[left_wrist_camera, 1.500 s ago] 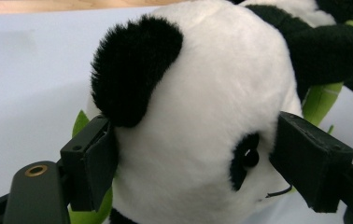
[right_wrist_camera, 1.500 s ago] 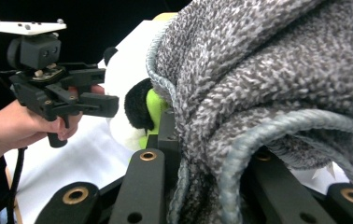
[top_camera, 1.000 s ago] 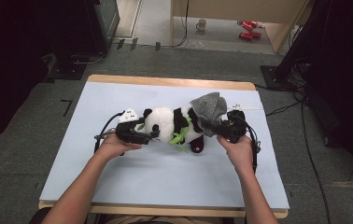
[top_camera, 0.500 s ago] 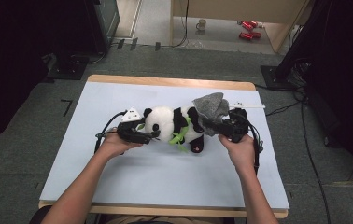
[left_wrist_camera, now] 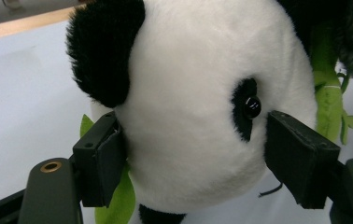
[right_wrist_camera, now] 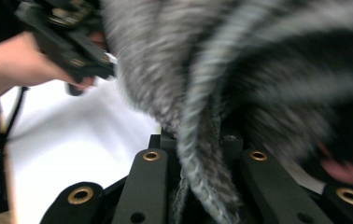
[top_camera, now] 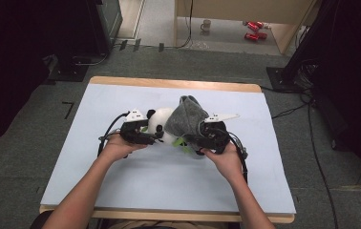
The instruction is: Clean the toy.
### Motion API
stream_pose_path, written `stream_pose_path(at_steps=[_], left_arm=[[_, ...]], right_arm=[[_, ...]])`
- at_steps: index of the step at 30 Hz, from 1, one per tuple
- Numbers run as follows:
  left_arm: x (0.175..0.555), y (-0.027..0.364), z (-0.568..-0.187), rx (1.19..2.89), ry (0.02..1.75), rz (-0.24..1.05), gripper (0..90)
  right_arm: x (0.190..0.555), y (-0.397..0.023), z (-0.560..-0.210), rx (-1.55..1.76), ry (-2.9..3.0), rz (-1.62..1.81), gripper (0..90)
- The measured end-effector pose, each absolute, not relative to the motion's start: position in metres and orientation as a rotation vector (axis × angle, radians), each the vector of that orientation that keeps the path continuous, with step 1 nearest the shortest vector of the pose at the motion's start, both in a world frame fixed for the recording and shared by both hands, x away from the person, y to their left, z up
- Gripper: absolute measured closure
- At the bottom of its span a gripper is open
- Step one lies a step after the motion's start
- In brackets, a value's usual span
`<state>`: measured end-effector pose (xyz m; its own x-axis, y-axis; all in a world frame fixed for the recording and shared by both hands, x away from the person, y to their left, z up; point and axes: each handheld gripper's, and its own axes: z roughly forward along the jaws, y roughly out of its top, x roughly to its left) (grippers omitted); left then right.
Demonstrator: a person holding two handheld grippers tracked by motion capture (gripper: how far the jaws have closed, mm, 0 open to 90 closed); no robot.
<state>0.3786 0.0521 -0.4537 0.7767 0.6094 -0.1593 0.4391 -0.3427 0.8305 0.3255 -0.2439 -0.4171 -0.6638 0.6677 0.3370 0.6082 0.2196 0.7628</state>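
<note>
— Pale blue table top (top_camera: pixel 135 191) on a wooden board, grey carpet around; report on the tongs?

— Left gripper (top_camera: pixel 151 139) at the head of the panda toy (top_camera: pixel 162 125); seen from the left gripper view, jaws set either side of the white head (left_wrist_camera: pixel 188 116), one pad (left_wrist_camera: pixel 104 163) against the cheek below the black ear, the other pad (left_wrist_camera: pixel 300 158) just beside the eye patch; closing lately, head between them; firm pressing hard to confirm, so logged as open around the head.

— And the right?

— Right gripper (top_camera: pixel 191 140) clamped tight on the grey cloth (top_camera: pixel 184 118); in the right gripper view, fabric (right_wrist_camera: pixel 240 70) bunched and pinched between the two black jaws, picture blurred.

— Position of the toy?

— Lying near the middle of the table, between both hands; head towards the left gripper; grey cloth draped over the body, body largely hidden under it; green leaf piece (top_camera: pixel 182 143) poking out below the cloth, beside the right gripper.

— Beyond the table?

— Mug (top_camera: pixel 207 24) and red cans (top_camera: pixel 252 30) on the floor at the far side, well apart from the work; cables (top_camera: pixel 312 138) trailing over the carpet on the right.
</note>
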Motion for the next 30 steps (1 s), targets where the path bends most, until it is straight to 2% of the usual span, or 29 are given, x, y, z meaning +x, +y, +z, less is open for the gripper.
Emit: stream_pose_path(at_steps=[13,30], left_arm=[[0.380,0.051,-0.454,1.980,0.809,0.216,25.8],[0.383,0.051,-0.454,1.967,0.822,0.194,25.8]], right_arm=[[0.337,-0.272,-0.440,1.360,2.360,1.400,78.5],[0.340,-0.303,-0.452,1.589,2.291,1.295,78.3]])
